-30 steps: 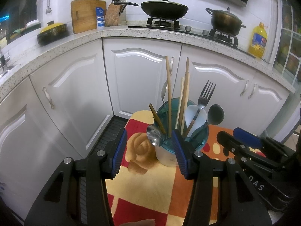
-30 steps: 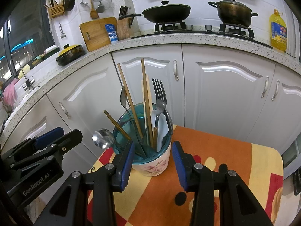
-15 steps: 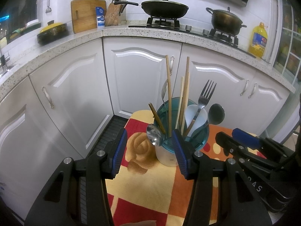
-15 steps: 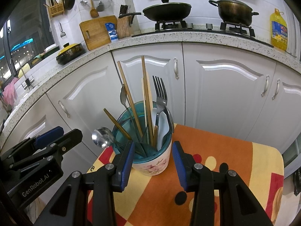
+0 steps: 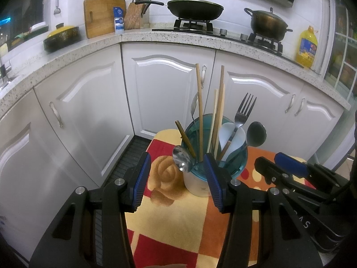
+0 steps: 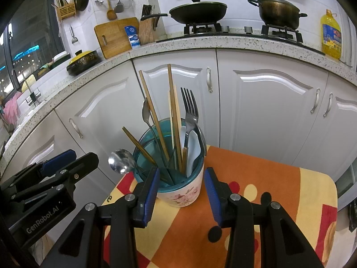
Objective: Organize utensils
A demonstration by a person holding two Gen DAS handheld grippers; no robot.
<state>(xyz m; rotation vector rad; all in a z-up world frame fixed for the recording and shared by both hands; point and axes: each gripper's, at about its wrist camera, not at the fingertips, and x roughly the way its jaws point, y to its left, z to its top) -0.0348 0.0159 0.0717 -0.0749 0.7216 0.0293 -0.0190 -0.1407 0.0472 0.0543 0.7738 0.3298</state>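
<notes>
Standing just beyond both sets of spread, empty jaws, the utensil holder [image 6: 180,178] on the table [image 6: 267,189] already carries chopsticks [image 6: 173,111], fork [image 6: 189,105] and spoons. Neither the left gripper [image 5: 176,181] nor the right gripper [image 6: 181,193] touches anything. Nothing loose shows on the cloth, so the sorting looks finished.

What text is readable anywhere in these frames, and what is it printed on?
"GenRobot.AI": on the left gripper body, seen from the right wrist.
"AS", partly cut off: on the right gripper body, seen from the left wrist.
Oil bottle label: too blurred to read.
Blue packet by the cutting board: unreadable.
</notes>
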